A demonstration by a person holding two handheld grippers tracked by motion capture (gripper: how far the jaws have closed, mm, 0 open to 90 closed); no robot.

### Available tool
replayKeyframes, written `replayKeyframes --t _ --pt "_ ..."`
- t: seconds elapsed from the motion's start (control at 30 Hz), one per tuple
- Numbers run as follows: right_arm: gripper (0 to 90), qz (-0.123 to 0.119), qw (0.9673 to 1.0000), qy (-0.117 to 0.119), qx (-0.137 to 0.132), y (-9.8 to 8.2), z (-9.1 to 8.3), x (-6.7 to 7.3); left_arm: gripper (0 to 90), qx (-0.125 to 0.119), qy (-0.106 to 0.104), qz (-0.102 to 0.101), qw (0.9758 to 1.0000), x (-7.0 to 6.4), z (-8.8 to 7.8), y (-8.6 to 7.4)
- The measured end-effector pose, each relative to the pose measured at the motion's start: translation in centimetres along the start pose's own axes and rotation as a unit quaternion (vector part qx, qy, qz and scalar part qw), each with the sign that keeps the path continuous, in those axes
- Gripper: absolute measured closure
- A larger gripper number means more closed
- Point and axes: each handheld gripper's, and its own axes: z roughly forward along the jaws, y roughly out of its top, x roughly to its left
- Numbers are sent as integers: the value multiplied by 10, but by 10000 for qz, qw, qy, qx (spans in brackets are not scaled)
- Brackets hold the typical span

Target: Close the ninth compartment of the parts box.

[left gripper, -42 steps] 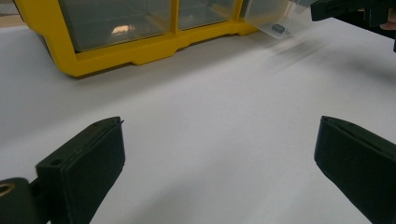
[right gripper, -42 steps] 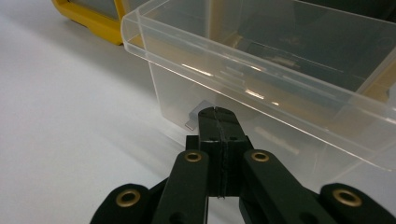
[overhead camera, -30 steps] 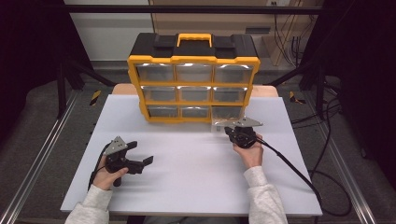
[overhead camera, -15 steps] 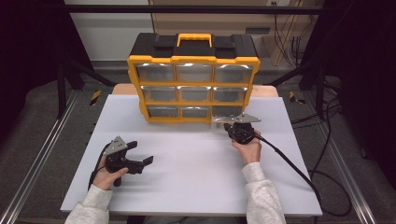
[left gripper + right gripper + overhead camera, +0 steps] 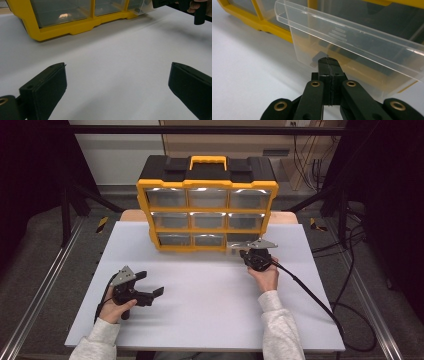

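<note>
**Mia:** What moved just now?

**Ben:** Only the right gripper [image 5: 329, 61]. A second ago it was a bit nearer the person. Now it has slid a little toward the far edge of the white desk [image 5: 200, 320]. It has come right up to the big yellow and black plastic storage box with see-through drawers [image 5: 207, 185].

**Mia:** Is it holding something?

**Ben:** Its jaws are squeezed tight together. Their tips touch the front of the clear plastic drawer [image 5: 352, 50], at a small tab. I cannot tell if the tab is pinched between them.

**Mia:** Where is that drawer?

**Ben:** In the bottom row, on the right side of the box. It sticks out a little way over the desk, and the other drawers look shut.

**Mia:** So what is going on?

**Ben:** I think the gripper is working that drawer by its tab. I cannot tell if it is a pull or a push.

**Mia:** And the left gripper [image 5: 151, 282]?

**Ben:** It has stayed put near the front left corner of the desk. Its jaws are wide open with nothing in them.

**Mia:** Is there room to move?

**Ben:** Lots. The desk is bare from the box to the near edge, so the drawer could slide straight out. The right edge is not far from the right hand [image 5: 265, 275]. The black cable [image 5: 310, 295] runs off that way too.
</note>
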Motion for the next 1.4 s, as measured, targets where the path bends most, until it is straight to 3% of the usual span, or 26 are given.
replayKeyframes --t 1.4 --pt "900 6 9998 -214 -24 12 23 -17 12 15 39 47 10000 2 -1 -1"
